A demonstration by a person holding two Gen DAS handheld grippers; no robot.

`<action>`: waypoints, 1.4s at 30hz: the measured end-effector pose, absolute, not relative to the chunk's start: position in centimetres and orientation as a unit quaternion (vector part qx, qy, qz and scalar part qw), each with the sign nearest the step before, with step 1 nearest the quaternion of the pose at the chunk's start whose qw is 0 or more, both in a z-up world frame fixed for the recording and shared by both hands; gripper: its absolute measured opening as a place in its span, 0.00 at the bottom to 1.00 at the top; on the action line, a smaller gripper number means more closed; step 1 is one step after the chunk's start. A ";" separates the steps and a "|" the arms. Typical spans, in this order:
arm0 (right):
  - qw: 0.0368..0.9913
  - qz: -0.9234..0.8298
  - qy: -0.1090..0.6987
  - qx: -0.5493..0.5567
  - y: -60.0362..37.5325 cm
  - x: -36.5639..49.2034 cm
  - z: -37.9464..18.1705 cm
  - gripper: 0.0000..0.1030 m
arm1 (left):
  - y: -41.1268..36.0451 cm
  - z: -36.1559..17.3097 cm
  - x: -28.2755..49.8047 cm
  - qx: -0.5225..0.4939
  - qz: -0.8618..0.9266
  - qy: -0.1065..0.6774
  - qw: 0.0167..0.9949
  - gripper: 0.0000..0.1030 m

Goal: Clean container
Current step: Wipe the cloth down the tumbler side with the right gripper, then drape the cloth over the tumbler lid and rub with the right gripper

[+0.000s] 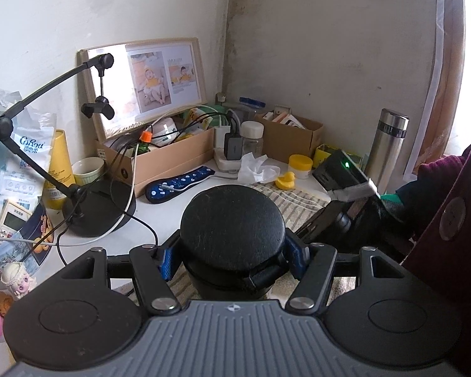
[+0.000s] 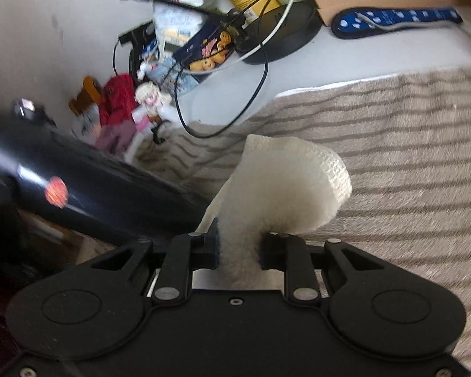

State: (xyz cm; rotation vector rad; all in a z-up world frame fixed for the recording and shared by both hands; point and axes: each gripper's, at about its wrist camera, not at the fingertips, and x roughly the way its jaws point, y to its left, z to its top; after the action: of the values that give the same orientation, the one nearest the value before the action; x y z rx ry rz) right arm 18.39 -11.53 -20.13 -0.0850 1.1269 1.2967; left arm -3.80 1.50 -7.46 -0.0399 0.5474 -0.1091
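Open striped towel [image 2: 392,144] lies right of the black container [image 2: 103,188]; lamp base [image 1: 100,210] and cables [image 2: 260,72] crowd beyond

container [image 1: 232,220] on striped towel [image 1: 301,201] | lamp base [image 1: 100,207] left

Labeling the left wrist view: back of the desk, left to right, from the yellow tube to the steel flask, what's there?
Yellow tube → green cup → long cardboard box → white-capped jar → small cardboard box → yellow-lidded jar → steel flask.
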 end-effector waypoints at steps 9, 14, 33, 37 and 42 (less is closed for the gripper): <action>0.667 0.575 0.472 -0.046 -12.4 17.2 -19.8 0.21 | 1.5 -7.3 -2.8 -0.006 -0.072 0.275 0.959 0.62; 0.658 0.569 0.492 0.018 -13.9 17.2 -19.4 0.21 | 1.2 -7.2 -2.3 0.010 -0.089 0.279 0.956 0.62; 0.666 0.608 0.410 0.136 -16.3 15.3 -11.8 0.21 | 0.8 -7.1 -1.0 0.051 -0.136 0.284 0.948 0.62; 0.676 0.616 0.380 0.139 -16.6 14.9 -9.5 0.21 | 0.6 -7.1 -0.4 0.063 -0.150 0.285 0.945 0.62; 0.689 0.614 0.360 0.137 -17.9 14.6 -8.3 0.21 | 0.6 -7.1 0.6 0.087 -0.178 0.289 0.936 0.62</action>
State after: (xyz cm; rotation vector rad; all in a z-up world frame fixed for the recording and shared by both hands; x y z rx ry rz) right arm 14.59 -17.94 -8.30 0.3069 0.8050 1.3740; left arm 0.61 0.60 -7.11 0.1781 0.5912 -0.3637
